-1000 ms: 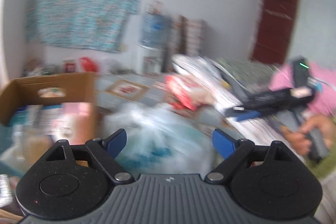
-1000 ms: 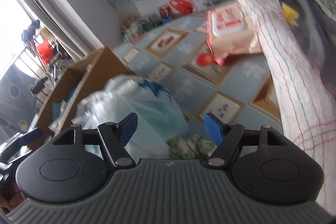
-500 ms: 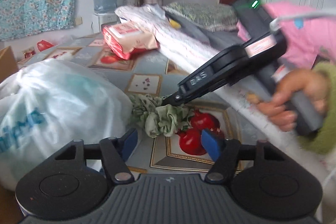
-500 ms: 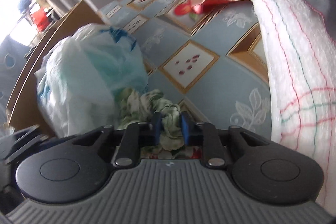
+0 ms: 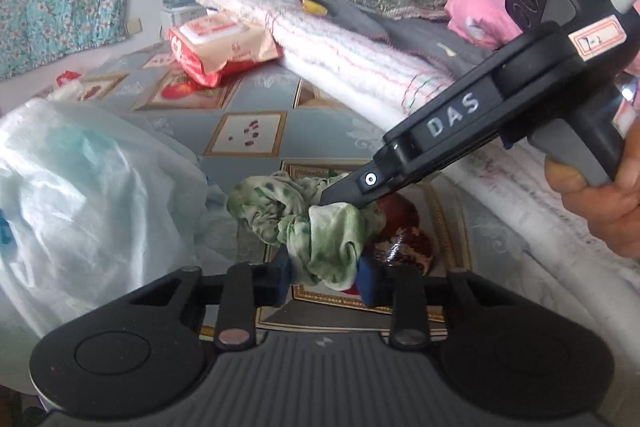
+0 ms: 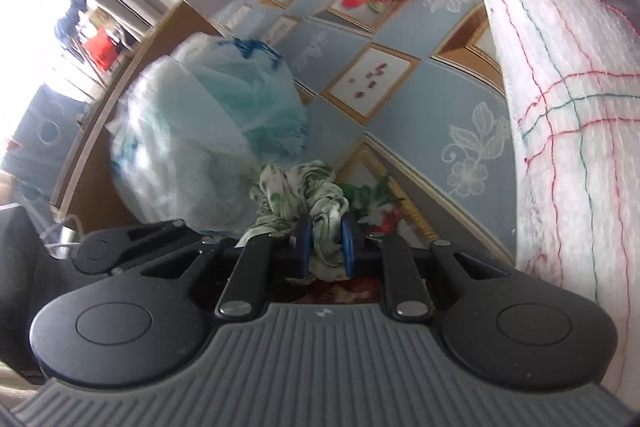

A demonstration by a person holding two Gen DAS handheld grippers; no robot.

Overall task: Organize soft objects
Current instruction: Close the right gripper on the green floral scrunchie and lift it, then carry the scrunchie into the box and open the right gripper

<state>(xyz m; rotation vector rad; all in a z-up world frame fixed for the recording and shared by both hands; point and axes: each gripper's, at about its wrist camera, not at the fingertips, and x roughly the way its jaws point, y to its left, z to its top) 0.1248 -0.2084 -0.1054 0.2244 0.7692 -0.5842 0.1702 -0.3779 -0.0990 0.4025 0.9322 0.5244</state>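
My left gripper (image 5: 324,277) is closing, pads pressing the green cloth (image 5: 320,227) on the tablecloth (image 5: 336,135). My right gripper (image 6: 325,243), entering from two o'clock, is clamped on it too. A bag (image 5: 80,187) sits at nine o'clock.

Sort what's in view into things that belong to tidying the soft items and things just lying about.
Part of the job:
green floral cloth
left gripper, fingers closing on the cloth
right gripper, shut on the cloth

Lying about:
plastic bag
wet wipes pack
white blanket
pink pillow
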